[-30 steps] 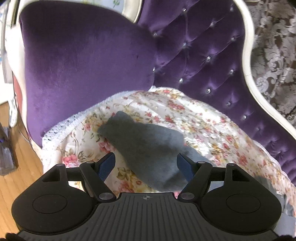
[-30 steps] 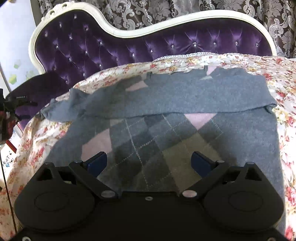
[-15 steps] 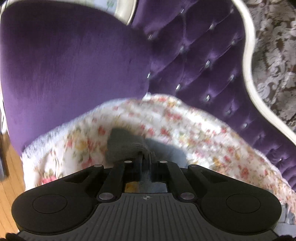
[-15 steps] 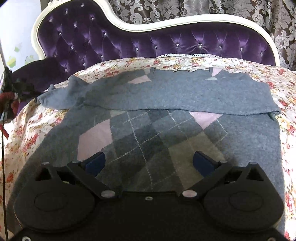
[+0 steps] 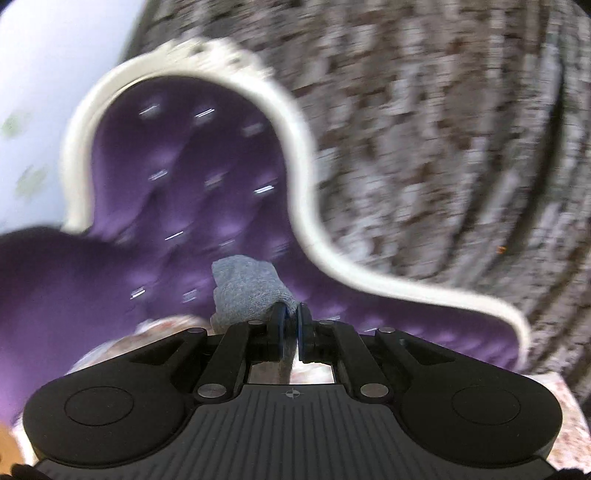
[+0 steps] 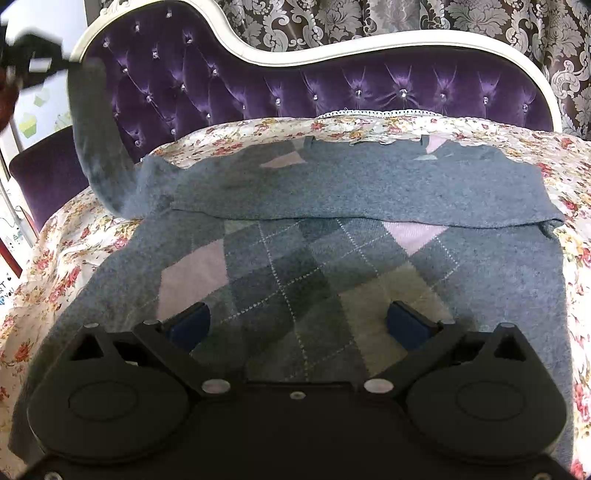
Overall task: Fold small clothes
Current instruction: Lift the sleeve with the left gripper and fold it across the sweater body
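A small grey argyle sweater (image 6: pixel 303 266) lies flat on the flowered cover, one sleeve (image 6: pixel 369 188) folded across its chest. My left gripper (image 5: pixel 291 325) is shut on the cuff of the other sleeve (image 5: pixel 245 291), whose grey tip sticks out past the blue pads. In the right wrist view that sleeve (image 6: pixel 92 129) hangs lifted in a long strip at the far left, and the left gripper (image 6: pixel 55 66) shows as a blurred dark shape at its top. My right gripper (image 6: pixel 297 325) hovers open low over the sweater's lower body, nothing between its fingers.
A purple tufted sofa back (image 6: pixel 332 85) with a white carved frame (image 6: pixel 332 48) runs behind the sweater. Patterned curtains (image 6: pixel 406 18) hang beyond it. The flowered cover (image 6: pixel 55 273) spreads over the seat; a purple armrest (image 6: pixel 48 177) stands at the left.
The left gripper closed on the sleeve cuff, then rose and swung up toward the sofa back, lifting the sleeve off the cover. The right gripper kept nearly still.
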`<state>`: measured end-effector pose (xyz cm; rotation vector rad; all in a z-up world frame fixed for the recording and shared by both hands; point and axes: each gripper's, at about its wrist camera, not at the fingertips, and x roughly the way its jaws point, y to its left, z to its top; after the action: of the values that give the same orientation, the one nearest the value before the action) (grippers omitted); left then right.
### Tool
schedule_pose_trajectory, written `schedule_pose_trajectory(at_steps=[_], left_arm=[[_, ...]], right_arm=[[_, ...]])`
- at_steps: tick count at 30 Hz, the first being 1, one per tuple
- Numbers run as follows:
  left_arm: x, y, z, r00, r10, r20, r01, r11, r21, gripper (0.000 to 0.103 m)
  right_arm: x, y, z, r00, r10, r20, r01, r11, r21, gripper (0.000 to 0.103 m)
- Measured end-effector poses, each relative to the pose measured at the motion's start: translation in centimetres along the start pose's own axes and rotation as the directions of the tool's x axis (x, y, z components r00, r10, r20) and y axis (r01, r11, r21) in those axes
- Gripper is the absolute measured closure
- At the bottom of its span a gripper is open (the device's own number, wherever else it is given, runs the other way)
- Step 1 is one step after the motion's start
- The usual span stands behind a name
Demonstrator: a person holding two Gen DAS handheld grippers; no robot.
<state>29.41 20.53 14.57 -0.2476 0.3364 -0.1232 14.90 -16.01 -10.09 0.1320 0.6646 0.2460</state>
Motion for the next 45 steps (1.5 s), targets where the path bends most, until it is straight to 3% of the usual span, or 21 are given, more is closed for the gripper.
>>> schedule_pose_trajectory(at_steps=[5,11,19,22,27,29,33,37,42,45], left_arm=[[1.4,-8.7,-0.1,0.986,-0.164,-0.013,0.165,0.985,0.054,0.097],[5.5,-17.4,-5.5,0.951,-0.281,-0.132,0.298,0.946,0.128,0.097],[10.8,-23.7,-16.3,0.887,-0.322,-0.331,0.38,0.916,0.128,0.097],[11.6,-24.2,-18.9,0.875,-0.306,-0.374,0.379,0.915,0.138,0.094],[11.8,-23.7,-20.4,0.846,-0.325,-0.423,0.409,0.904,0.122,0.065],[11.1,-23.8,-20.4,0.842,-0.341,-0.418,0.43,0.892,0.14,0.05],[9.0,-23.8,-19.8,0.855,-0.367,-0.365,0.46,0.862,0.211,0.043],[6.8,-22.6,-19.1,0.878,-0.351,-0.326,0.429,0.88,0.206,0.041],[4.2,-19.5,-20.6,0.944,-0.149,-0.294,0.235,0.93,0.284,0.039],[3.0,-16.4,-22.4,0.954,-0.039,-0.296,0.128,0.95,0.287,0.039]], right_arm=[[-0.1,-0.3,0.0,1.0,0.016,0.007,-0.016,1.0,0.008,0.0],[-0.2,-0.4,0.0,1.0,0.026,0.015,-0.027,0.999,0.018,0.0],[-0.2,-0.5,0.0,0.999,0.034,0.02,-0.034,0.999,0.025,0.0],[-0.2,-0.6,0.0,0.999,0.032,0.02,-0.033,0.999,0.024,0.0],[-0.1,-0.5,0.0,0.999,0.03,0.019,-0.031,0.999,0.021,0.0],[-0.1,-0.5,0.0,0.999,0.03,0.018,-0.031,0.999,0.021,0.0],[0.0,-0.3,0.0,1.0,0.022,0.013,-0.022,1.0,0.01,0.0],[0.0,-0.3,-0.1,1.0,0.022,0.01,-0.022,1.0,0.007,0.0],[0.0,-0.3,0.0,1.0,0.017,0.003,-0.017,1.0,-0.003,0.0],[0.2,0.1,0.0,1.0,0.002,-0.007,-0.002,1.0,-0.028,0.0]])
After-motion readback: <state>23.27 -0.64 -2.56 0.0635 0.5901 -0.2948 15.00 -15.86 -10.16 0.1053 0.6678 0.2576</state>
